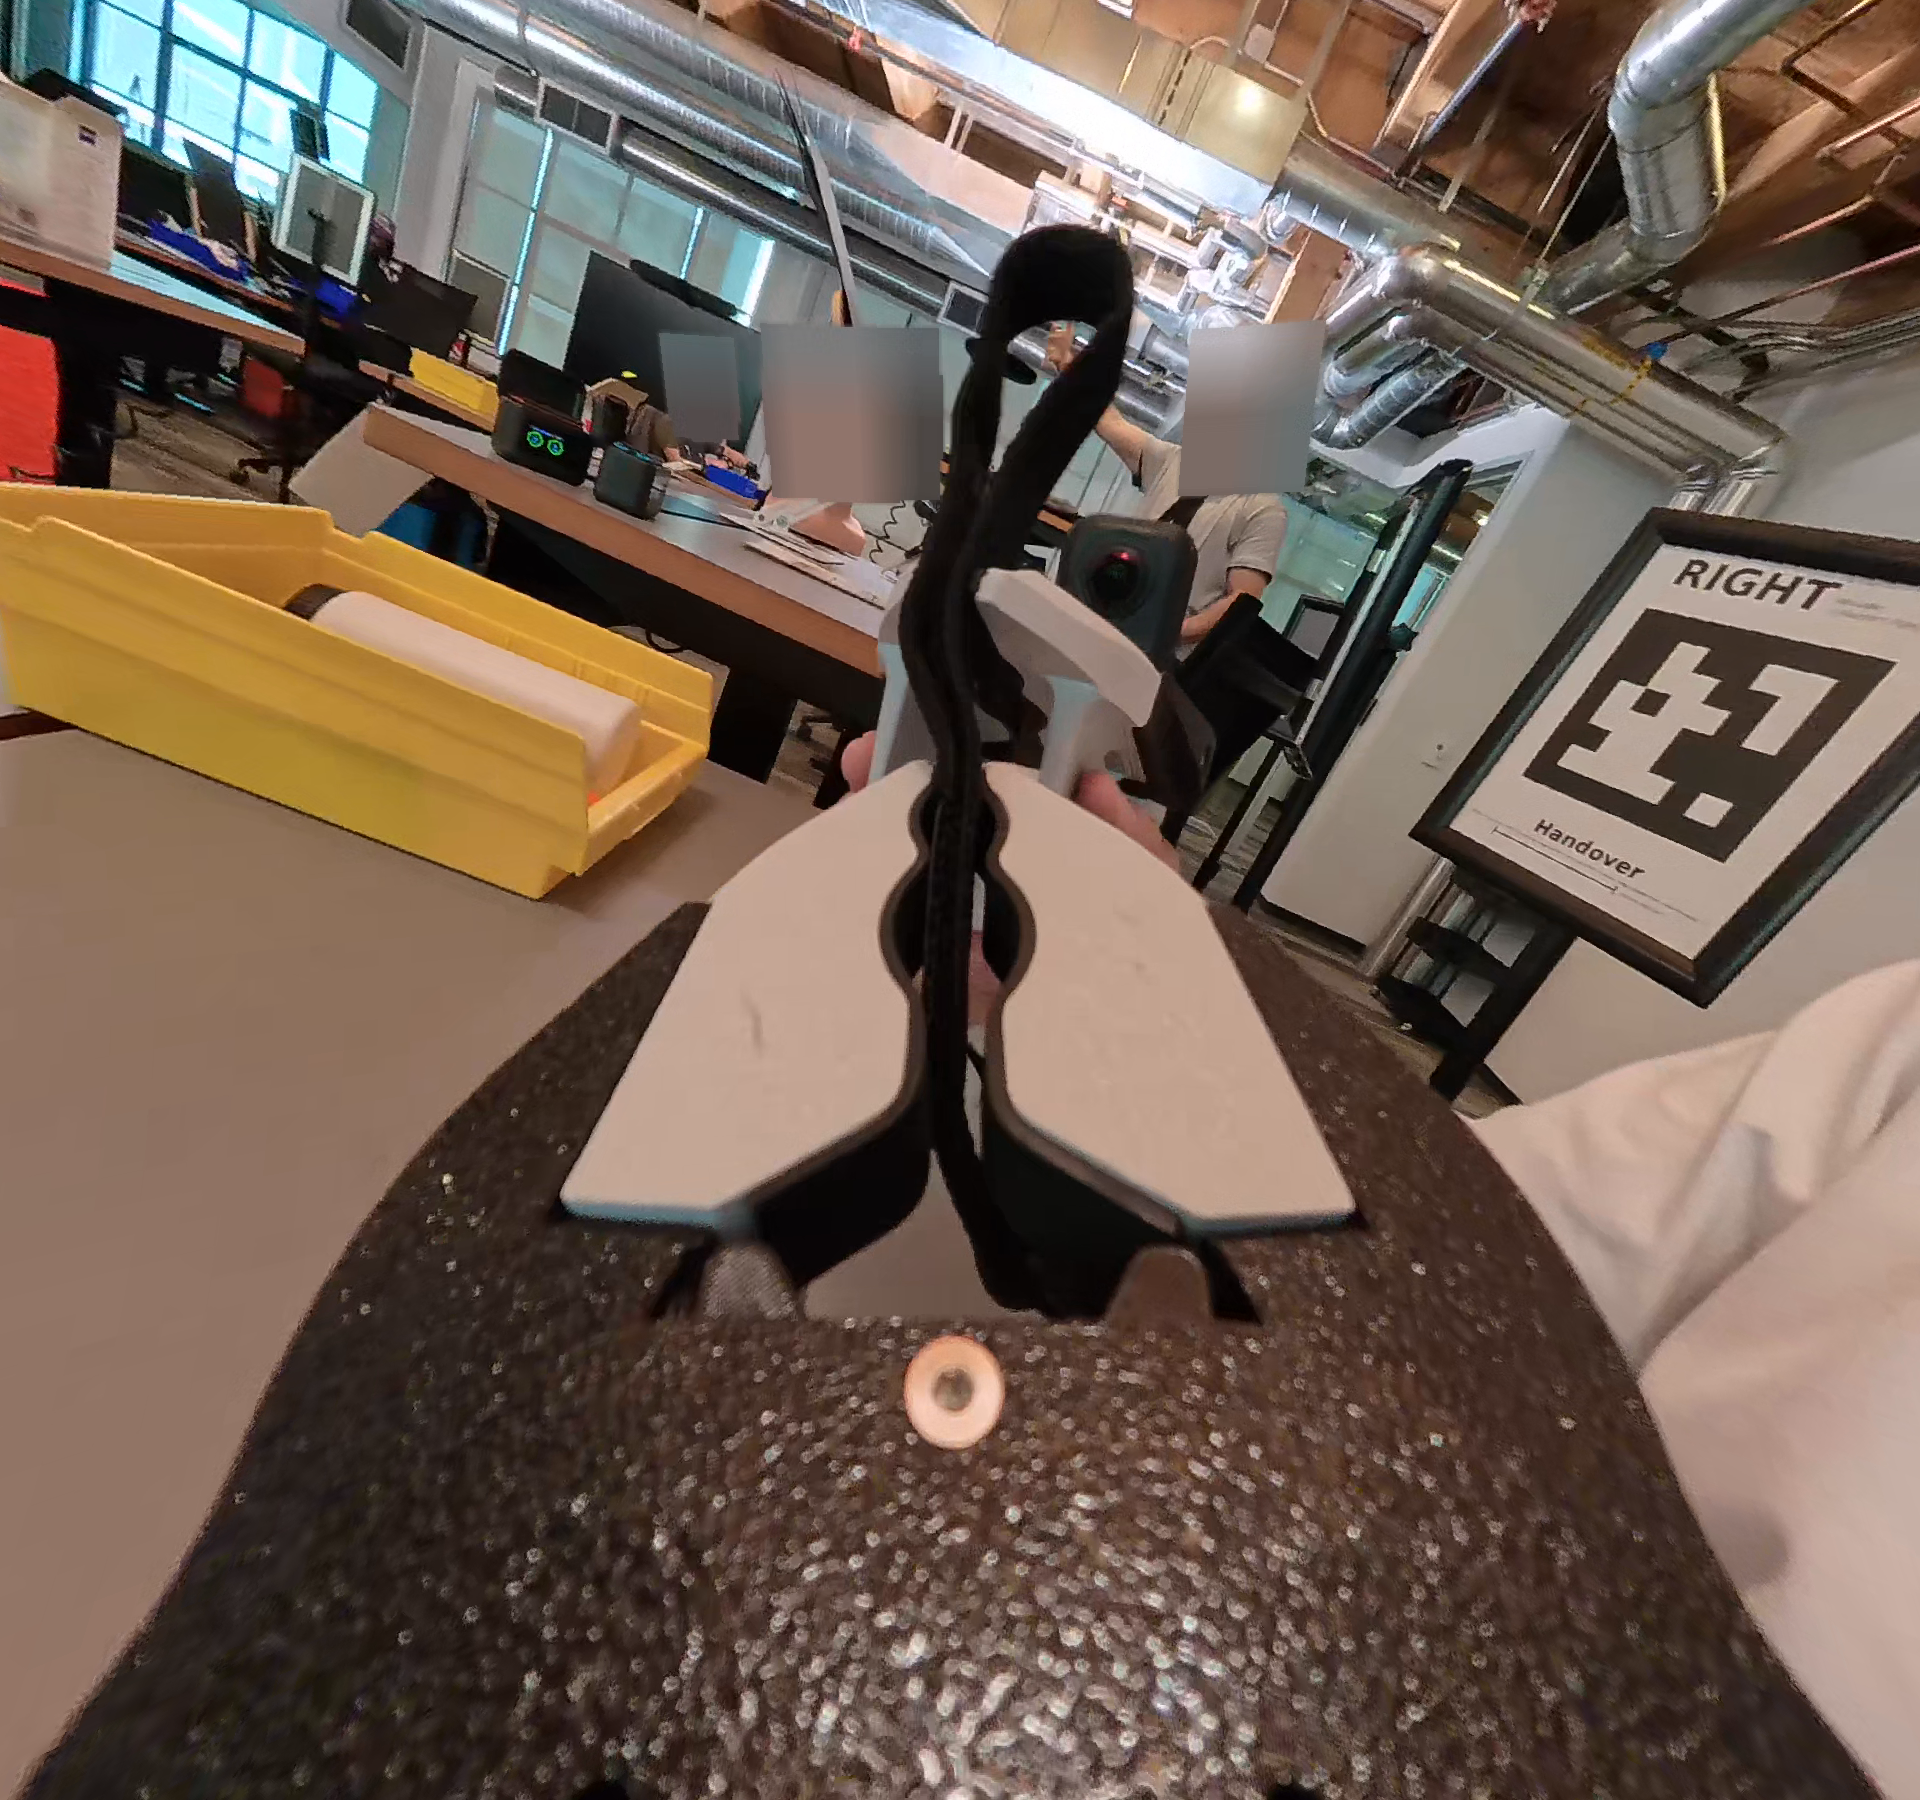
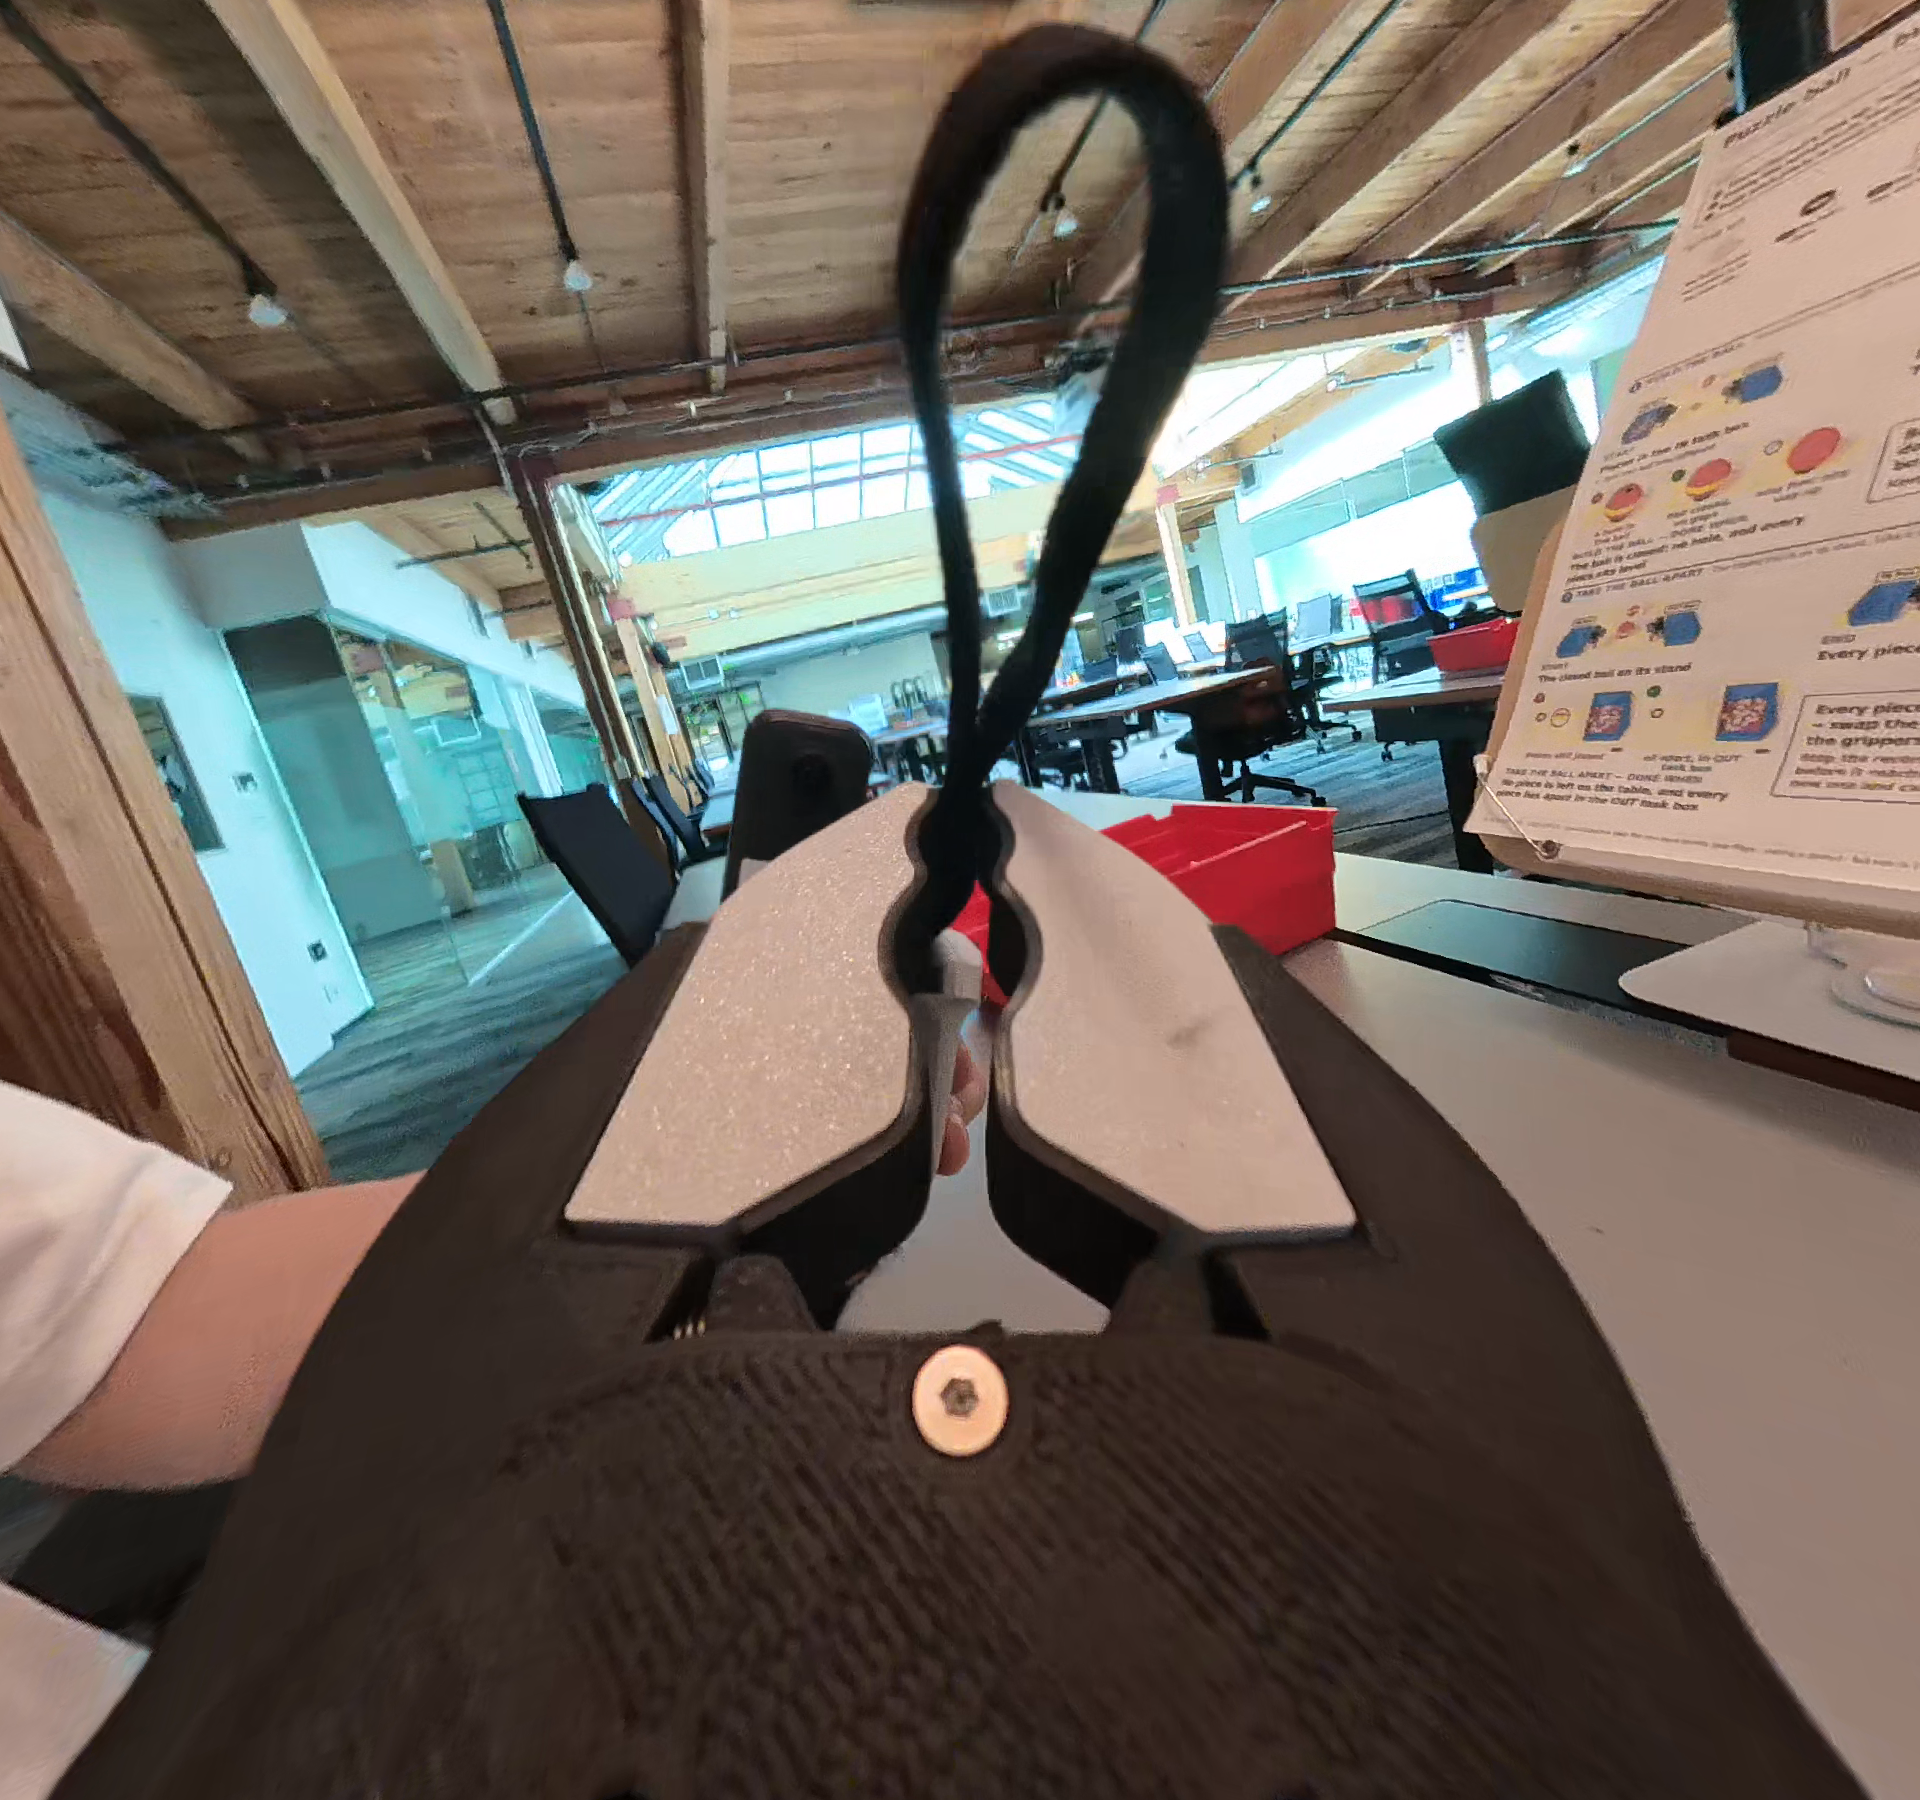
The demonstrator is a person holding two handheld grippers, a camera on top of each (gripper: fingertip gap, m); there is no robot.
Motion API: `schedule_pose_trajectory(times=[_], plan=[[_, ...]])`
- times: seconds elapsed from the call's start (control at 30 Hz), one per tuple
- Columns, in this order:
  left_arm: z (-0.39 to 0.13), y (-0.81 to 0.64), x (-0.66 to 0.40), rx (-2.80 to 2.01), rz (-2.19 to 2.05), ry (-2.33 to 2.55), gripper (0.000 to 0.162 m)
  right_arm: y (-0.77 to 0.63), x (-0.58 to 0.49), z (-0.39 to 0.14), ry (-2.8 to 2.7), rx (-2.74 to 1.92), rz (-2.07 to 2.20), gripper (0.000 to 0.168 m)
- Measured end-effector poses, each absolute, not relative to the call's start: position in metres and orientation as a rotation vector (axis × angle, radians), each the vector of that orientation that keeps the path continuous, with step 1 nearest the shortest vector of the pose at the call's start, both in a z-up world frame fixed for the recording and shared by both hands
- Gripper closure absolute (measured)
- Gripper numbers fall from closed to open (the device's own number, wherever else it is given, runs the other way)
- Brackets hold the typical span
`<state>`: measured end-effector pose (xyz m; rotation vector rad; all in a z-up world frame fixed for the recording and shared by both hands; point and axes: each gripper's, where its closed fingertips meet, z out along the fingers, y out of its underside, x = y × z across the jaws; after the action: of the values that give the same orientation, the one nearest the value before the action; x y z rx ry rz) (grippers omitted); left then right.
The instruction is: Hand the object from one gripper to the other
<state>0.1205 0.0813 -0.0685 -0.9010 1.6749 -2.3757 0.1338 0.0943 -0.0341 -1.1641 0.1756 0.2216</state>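
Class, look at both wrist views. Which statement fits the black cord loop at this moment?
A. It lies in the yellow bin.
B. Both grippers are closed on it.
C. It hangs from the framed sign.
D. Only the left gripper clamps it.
B: the left gripper pinches the black cord loop between its fingers, and the right gripper likewise clamps the cord in its own view.

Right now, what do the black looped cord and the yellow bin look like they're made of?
Black looped cord: likely woven fabric or soft braid; matte, slightly fuzzy edges, limp bends where both grippers pinch it. Yellow bin: probably moulded plastic; uniform colour, smooth semi-gloss walls, thin stiff rims. Neither can be confirmed by look alone.
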Motion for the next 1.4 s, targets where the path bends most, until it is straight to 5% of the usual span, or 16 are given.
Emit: schedule_pose_trajectory(times=[0.07, 0.2, 0.3, 0.43, 0.57, 0.7, 0.8, 0.87, 1.0, 1.3, 1.4], plan=[[-0.075, 0.082, 0.121, -0.922, -2.337, 1.714, 0.156, 0.096, 0.134, -0.039, 0.151, -1.253, 0.181, 0.164], [-0.096, 0.096, 0.129, -0.86, -1.901, 1.852, 0.105, 0.09, 0.151, -0.065, 0.16, -1.546, -0.063, 0.164], [-0.084, 0.094, 0.123, -0.687, -1.717, 1.941, 0.1, 0.084, 0.157, -0.088, 0.096, -1.757, -0.227, 0.164], [-0.07, 0.083, 0.121, -0.527, -1.598, 2.062, 0.106, 0.094, 0.135, -0.102, -0.068, -1.863, -0.229, 0.163], [-0.073, 0.078, 0.119, -0.42, -1.611, 2.146, 0.155, 0.102, 0.118, -0.11, -0.131, -1.892, -0.153, 0.163], [-0.066, 0.083, 0.119, -0.442, -1.691, 2.062, 0.157, 0.102, 0.116, -0.105, -0.116, -1.852, -0.114, 0.162], [-0.044, 0.109, 0.138, -0.645, -1.776, 1.809, 0.157, 0.101, 0.134, -0.088, 0.026, -1.746, -0.205, 0.128], [-0.028, 0.136, 0.153, -0.802, -1.813, 1.589, 0.157, 0.101, 0.138, -0.079, 0.083, -1.704, -0.234, 0.122], [-0.005, 0.175, 0.16, -0.972, -1.916, 1.23, 0.157, 0.115, 0.117, -0.068, 0.161, -1.592, -0.019, 0.144], [0.013, 0.145, 0.132, -0.854, -2.468, 1.054, 0.156, 0.126, 0.128, -0.052, 0.42, -1.0, 0.656, 0.122], [0.002, 0.138, 0.131, -0.86, -2.505, 1.044, 0.157, 0.109, 0.139, -0.041, 0.384, -0.901, 0.546, 0.148]])
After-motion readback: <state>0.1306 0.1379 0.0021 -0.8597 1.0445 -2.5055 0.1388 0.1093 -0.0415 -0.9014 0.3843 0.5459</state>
